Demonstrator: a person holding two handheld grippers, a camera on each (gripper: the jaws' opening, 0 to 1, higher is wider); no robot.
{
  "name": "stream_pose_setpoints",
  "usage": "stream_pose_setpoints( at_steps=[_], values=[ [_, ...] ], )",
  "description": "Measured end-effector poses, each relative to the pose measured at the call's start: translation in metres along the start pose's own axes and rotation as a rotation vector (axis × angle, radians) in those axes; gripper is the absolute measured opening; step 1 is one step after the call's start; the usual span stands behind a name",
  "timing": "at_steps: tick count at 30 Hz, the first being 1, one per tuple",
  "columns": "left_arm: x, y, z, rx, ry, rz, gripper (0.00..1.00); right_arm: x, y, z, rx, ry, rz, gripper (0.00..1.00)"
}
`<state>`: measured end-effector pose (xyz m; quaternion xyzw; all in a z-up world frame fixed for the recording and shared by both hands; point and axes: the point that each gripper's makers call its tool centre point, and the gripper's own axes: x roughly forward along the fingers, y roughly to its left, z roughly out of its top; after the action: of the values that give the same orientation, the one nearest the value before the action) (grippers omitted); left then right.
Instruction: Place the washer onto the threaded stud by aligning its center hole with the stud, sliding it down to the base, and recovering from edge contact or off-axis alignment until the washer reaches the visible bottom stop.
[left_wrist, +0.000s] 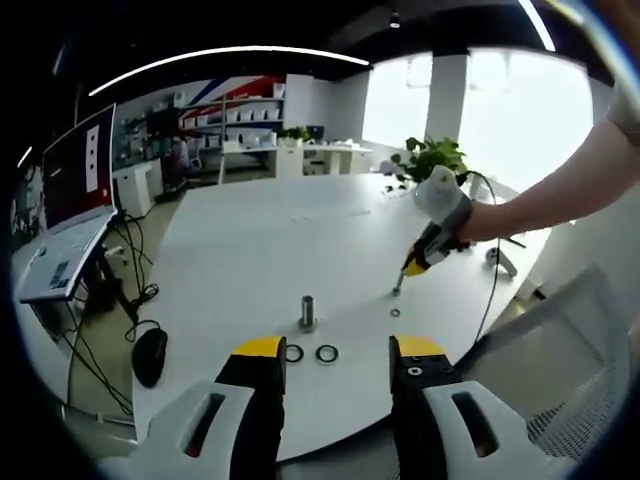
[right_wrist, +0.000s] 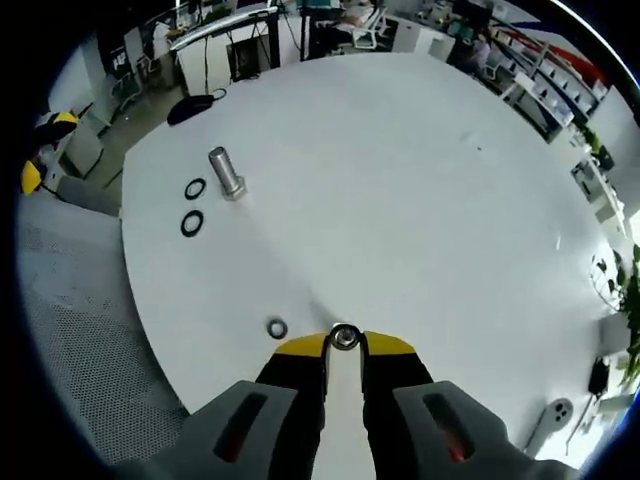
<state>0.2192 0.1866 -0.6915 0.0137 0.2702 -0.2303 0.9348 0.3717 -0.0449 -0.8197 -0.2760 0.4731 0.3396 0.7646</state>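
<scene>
A short metal threaded stud (left_wrist: 307, 312) (right_wrist: 226, 172) stands upright on the white table (left_wrist: 250, 250). Two dark ring washers (left_wrist: 294, 353) (left_wrist: 327, 353) lie just in front of it, between the stud and my left gripper (left_wrist: 338, 350), which is open and holds nothing. A small washer (left_wrist: 395, 313) (right_wrist: 277, 328) lies loose on the table. My right gripper (right_wrist: 344, 345) is shut on a silvery washer (right_wrist: 344, 337) at its yellow tips, low over the table and well to the side of the stud. In the left gripper view, the right gripper (left_wrist: 400, 285) points down near the small washer.
A grey mesh chair (right_wrist: 70, 330) sits at the table's near edge. A monitor (left_wrist: 80, 165), a black mouse (left_wrist: 150, 357) and cables are to the left. A potted plant (left_wrist: 432, 157) stands at the far side. A person's arm (left_wrist: 560, 190) reaches in from the right.
</scene>
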Motion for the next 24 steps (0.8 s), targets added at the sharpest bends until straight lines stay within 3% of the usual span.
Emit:
stream_pose_setpoints(
  at_steps=[24],
  values=[
    [0.002, -0.001, -0.004, 0.009, 0.025, -0.007, 0.37, 0.038, 0.0, -0.009, -0.01, 0.074, 0.03, 0.14]
  ],
)
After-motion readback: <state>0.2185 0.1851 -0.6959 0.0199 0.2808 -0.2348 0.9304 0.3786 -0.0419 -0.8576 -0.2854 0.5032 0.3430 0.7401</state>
